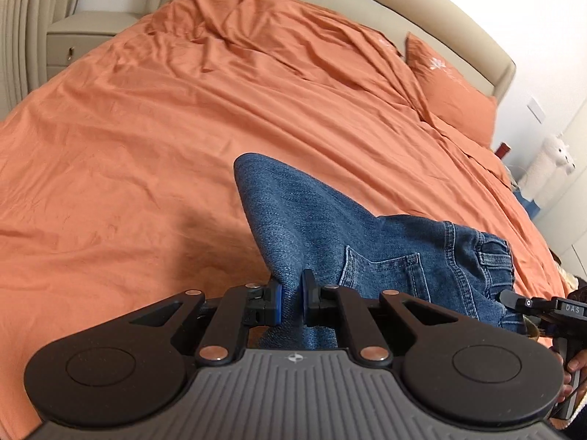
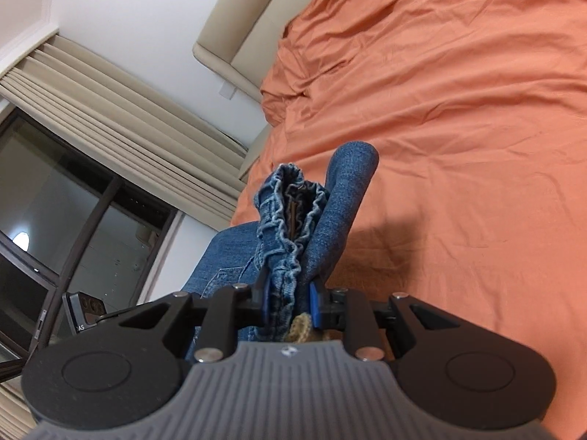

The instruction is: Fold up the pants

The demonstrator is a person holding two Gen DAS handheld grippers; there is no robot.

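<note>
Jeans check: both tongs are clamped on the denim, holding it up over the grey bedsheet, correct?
One thing is wrong: the bedsheet is orange, not grey, as the left wrist view shows. The rest stands: left tongs and right tongs are both shut on the jeans.

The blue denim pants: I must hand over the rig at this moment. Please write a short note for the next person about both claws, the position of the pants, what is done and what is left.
Left claw: shut on the blue denim pants, pinching plain cloth near the back pocket.
Right claw: shut on the bunched elastic waistband of the same pants.
Position: the pants hang between the two claws, above the orange bed sheet, not laid flat.
Done: the pants are picked up and appear doubled over; how many folds I cannot tell.
Left: lay them on the sheet, finish the fold, smooth it, release both claws.
</note>
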